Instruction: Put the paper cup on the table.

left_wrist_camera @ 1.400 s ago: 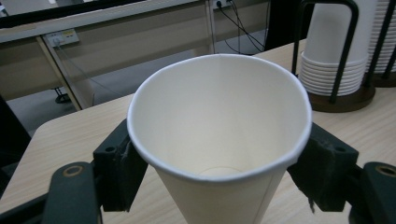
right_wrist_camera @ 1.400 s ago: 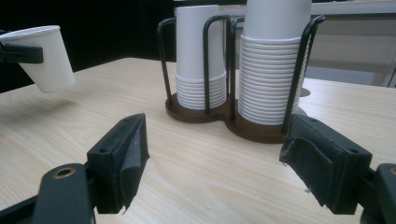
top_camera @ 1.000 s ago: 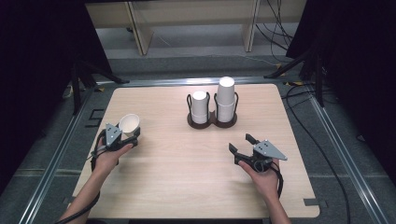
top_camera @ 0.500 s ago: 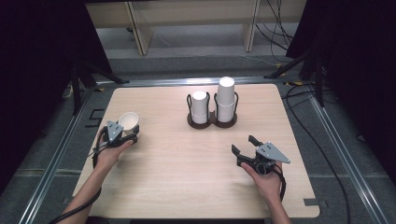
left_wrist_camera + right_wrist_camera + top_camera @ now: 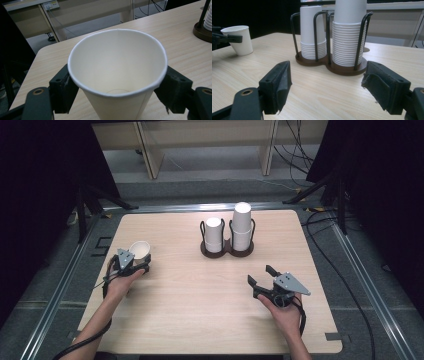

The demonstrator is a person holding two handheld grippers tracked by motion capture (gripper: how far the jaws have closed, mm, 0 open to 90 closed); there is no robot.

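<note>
While the light wooden table is the biggest thing here, what matters sits on it: a dark brown two-slot wire cup holder at the far middle, with a short white cup stack and a taller one. We hold a single white paper cup at the left edge, mouth up, left gripper clamped on its wall just under the rim. Right gripper is empty, jaws wide apart, near the front right.

Risk, as we judge it: the thin wall buckles if we squeeze harder; the cup slips if we tilt.

Left gripper view shows the cup is empty inside. Right gripper view shows it tilted and the nested rims in the stacks, which the high view blurs.
</note>
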